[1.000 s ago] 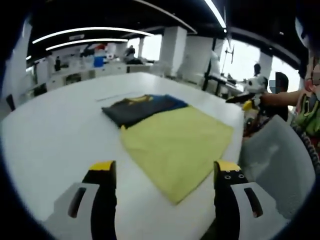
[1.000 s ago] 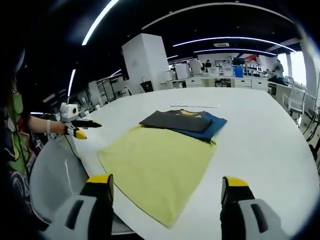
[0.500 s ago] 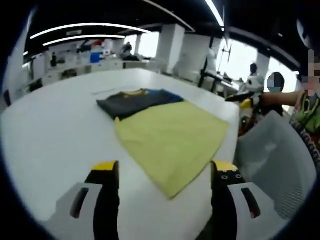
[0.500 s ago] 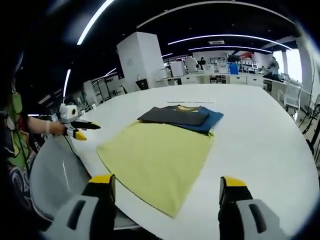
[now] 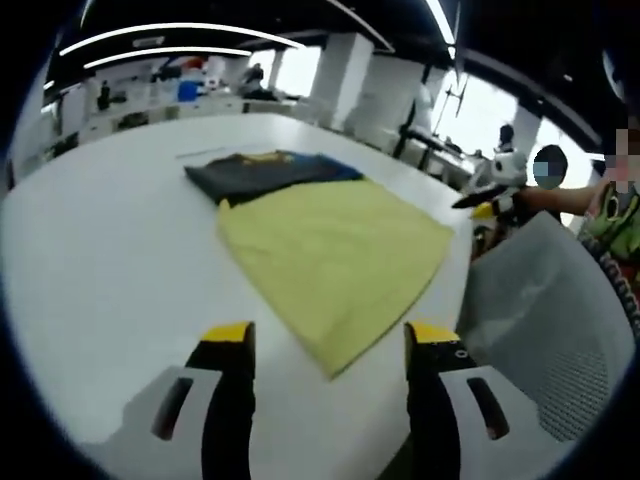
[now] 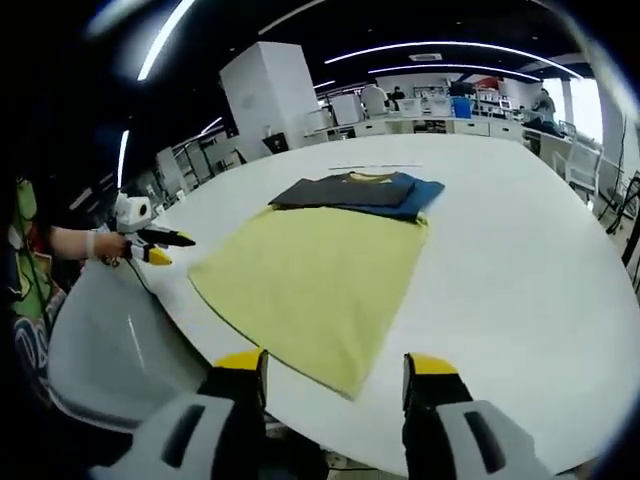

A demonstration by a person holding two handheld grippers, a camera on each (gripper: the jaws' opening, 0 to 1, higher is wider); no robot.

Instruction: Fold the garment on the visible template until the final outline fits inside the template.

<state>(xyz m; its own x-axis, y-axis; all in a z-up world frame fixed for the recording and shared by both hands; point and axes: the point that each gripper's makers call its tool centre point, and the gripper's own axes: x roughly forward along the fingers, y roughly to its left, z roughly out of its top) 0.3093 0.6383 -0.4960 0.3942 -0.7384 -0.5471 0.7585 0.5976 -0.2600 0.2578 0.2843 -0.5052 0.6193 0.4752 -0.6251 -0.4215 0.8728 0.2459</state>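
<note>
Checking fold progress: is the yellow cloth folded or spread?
Spread: the yellow cloth lies flat in one layer on the table, its far edge beside the folded dark garment.

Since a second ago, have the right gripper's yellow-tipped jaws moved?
Yes. The right gripper has narrowed its jaws and come closer to the yellow cloth's near corner.

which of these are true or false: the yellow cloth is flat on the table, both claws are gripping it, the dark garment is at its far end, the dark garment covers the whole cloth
1. The yellow cloth lies spread flat on the white table. True.
2. Both claws are gripping the cloth. False: the left claw and right claw are both open and hold nothing, short of the cloth's near corner.
3. The dark folded garment sits at the far end of the cloth. True.
4. The garment covers the whole cloth. False: it lies only along the far edge; most of the yellow is bare.
5. A grey chair stands beside the table. True.
</note>
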